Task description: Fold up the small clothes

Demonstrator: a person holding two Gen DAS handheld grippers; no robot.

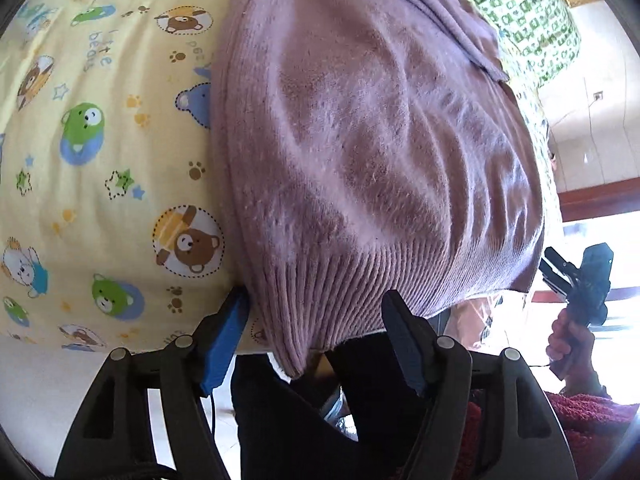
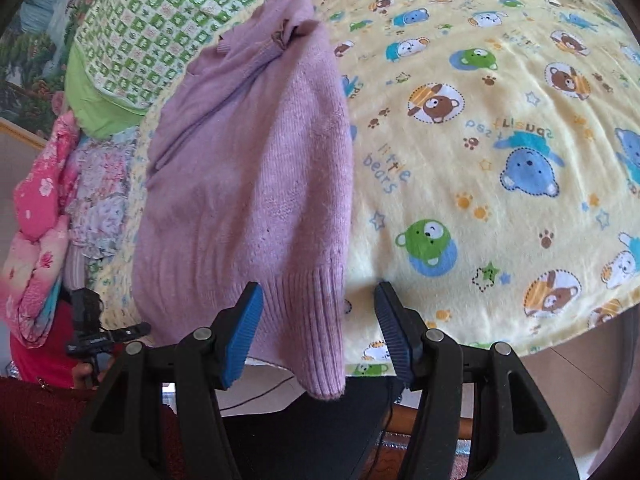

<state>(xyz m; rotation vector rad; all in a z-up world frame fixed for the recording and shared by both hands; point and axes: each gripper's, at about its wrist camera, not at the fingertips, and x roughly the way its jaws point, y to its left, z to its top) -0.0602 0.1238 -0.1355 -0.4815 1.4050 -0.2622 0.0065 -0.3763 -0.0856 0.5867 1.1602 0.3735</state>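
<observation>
- Two grippers stand at the near hem of a mauve knitted sweater (image 2: 248, 184), which lies lengthwise on a yellow bear-print sheet (image 2: 480, 152) with its ribbed hem drooping over the near edge.
- Left gripper (image 1: 316, 320): jaws wide apart around one hem corner, pads not pressing the knit, nothing held.
- Right gripper (image 2: 318, 312): jaws likewise spread, the other hem corner hanging between them, untouched as far as I can tell.
- One gripper at each corner probably sets up a lift of the hem toward the neck for a fold.
- Only the right wrist view shows the collar end, a green checked pillow (image 2: 152, 32) and a pile of pink floral clothes (image 2: 44, 216); the left view alone shows a hand (image 1: 568, 344) holding the other gripper.
</observation>
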